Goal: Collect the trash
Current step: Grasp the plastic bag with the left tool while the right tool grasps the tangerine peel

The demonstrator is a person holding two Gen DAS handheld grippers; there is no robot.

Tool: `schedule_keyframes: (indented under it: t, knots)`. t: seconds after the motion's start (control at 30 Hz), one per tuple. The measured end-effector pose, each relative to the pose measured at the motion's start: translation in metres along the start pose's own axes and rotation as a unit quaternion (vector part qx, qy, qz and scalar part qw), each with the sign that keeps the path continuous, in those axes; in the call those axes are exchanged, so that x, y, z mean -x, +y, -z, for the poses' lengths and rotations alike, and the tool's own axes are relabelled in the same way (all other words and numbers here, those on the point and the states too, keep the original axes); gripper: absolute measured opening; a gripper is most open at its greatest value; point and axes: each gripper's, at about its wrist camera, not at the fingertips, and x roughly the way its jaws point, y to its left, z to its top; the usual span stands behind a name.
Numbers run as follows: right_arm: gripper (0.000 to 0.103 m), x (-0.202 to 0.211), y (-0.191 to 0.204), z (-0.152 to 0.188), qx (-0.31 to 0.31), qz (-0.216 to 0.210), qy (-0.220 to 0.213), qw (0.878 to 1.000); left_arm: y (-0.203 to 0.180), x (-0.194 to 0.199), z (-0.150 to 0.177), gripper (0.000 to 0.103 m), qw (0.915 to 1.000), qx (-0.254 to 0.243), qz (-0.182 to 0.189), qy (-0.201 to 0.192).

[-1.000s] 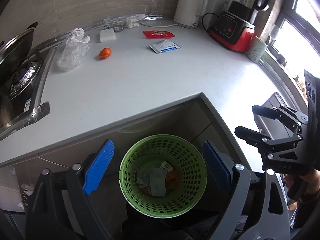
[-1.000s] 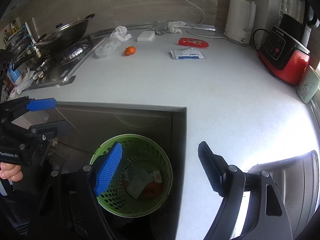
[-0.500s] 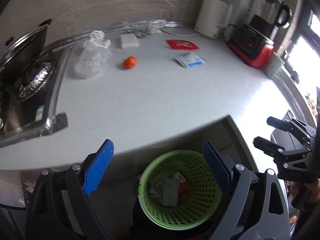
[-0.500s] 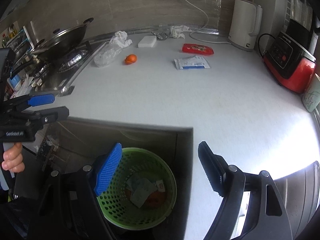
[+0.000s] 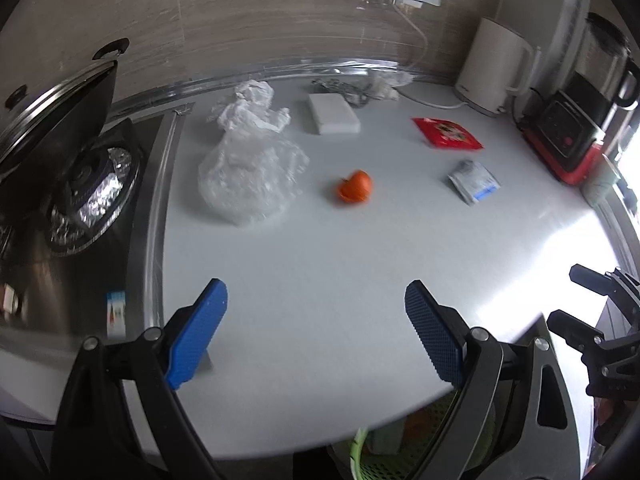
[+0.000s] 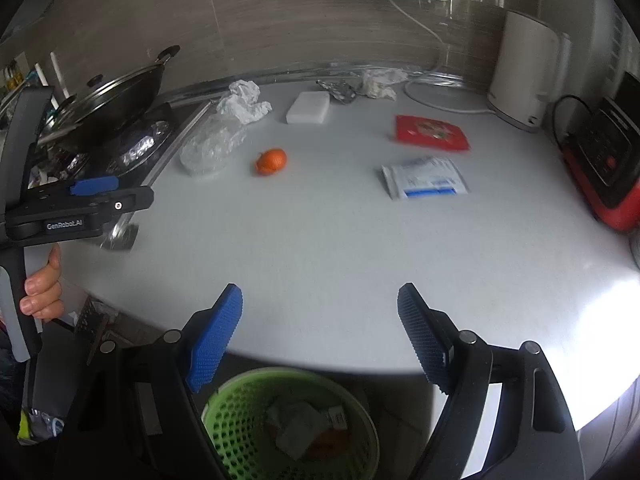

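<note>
Flanking orange peel (image 5: pixel 355 187): crumpled bag (image 5: pixel 250 168), packets (image 5: pixel 474 181).

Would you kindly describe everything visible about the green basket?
The green basket is a round plastic bin with perforated, lattice-like walls and a pale rim. It stands upright below the counter edge, near the bottom of the right wrist view; the left wrist view shows only a sliver of it. Inside lie crumpled pale wrappers and something orange. The right gripper hangs open above it without touching.
</note>
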Motion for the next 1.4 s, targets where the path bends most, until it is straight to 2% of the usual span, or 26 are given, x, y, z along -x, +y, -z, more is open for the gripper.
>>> schedule_keyframes:
  t: [0.2, 0.47, 0.63, 0.83, 0.87, 0.9, 0.93, 0.97, 1.0, 1.03, 1.17, 1.23, 1.4]
  knots:
    - [0.08, -0.045, 0.014, -0.043, -0.004, -0.006, -0.004, 1.0, 0.029, -0.042, -0.035, 0.086, 0.9999, 0.009, 0.005, 0.008]
    - [0.08, -0.132, 0.035, -0.099, 0.005, -0.023, 0.012, 1.0, 0.059, -0.108, -0.076, 0.086, 0.9992, 0.023, 0.016, 0.028]
    - [0.08, -0.176, 0.041, -0.118, 0.001, -0.022, 0.031, 0.999, 0.071, -0.138, -0.088, 0.086, 0.9984, 0.03, 0.025, 0.042]
    - [0.08, -0.2, 0.044, -0.127, 0.005, -0.015, 0.041, 0.999, 0.079, -0.157, -0.094, 0.085, 0.9982, 0.03, 0.019, 0.049]
    - [0.08, -0.203, 0.045, -0.128, 0.006, -0.013, 0.042, 0.999, 0.081, -0.159, -0.095, 0.083, 0.9981, 0.031, 0.02, 0.05]
    - [0.08, -0.206, 0.046, -0.129, 0.008, -0.011, 0.043, 0.999, 0.082, -0.16, -0.095, 0.074, 0.998, 0.031, 0.02, 0.051]
    - [0.08, -0.208, 0.047, -0.13, 0.01, -0.011, 0.043, 0.999, 0.083, -0.161, -0.094, 0.058, 0.998, 0.03, 0.016, 0.054]
    - [0.079, -0.208, 0.048, -0.131, 0.011, -0.011, 0.043, 0.999, 0.082, -0.162, -0.094, 0.053, 0.9984, 0.023, 0.005, 0.052]
    - [0.078, -0.209, 0.049, -0.132, 0.011, -0.011, 0.043, 0.999, 0.081, -0.161, -0.094, 0.035, 0.9987, 0.016, 0.0, 0.049]
    - [0.078, -0.21, 0.05, -0.133, 0.012, -0.011, 0.042, 0.999, 0.081, -0.161, -0.094, 0.023, 0.9987, 0.008, 0.002, 0.051]
    - [0.078, -0.211, 0.051, -0.136, 0.013, -0.009, 0.041, 0.999, 0.082, -0.157, -0.093, 0.015, 0.999, 0.002, 0.004, 0.044]
    - [0.076, -0.211, 0.052, -0.135, 0.015, -0.009, 0.041, 0.999, 0.081, -0.153, -0.092, 0.012, 0.9994, -0.005, -0.012, 0.033]
    - [0.069, -0.211, 0.052, -0.133, 0.019, -0.002, 0.042, 0.999, 0.083, -0.141, -0.094, 0.011, 0.9996, -0.008, -0.023, 0.013]
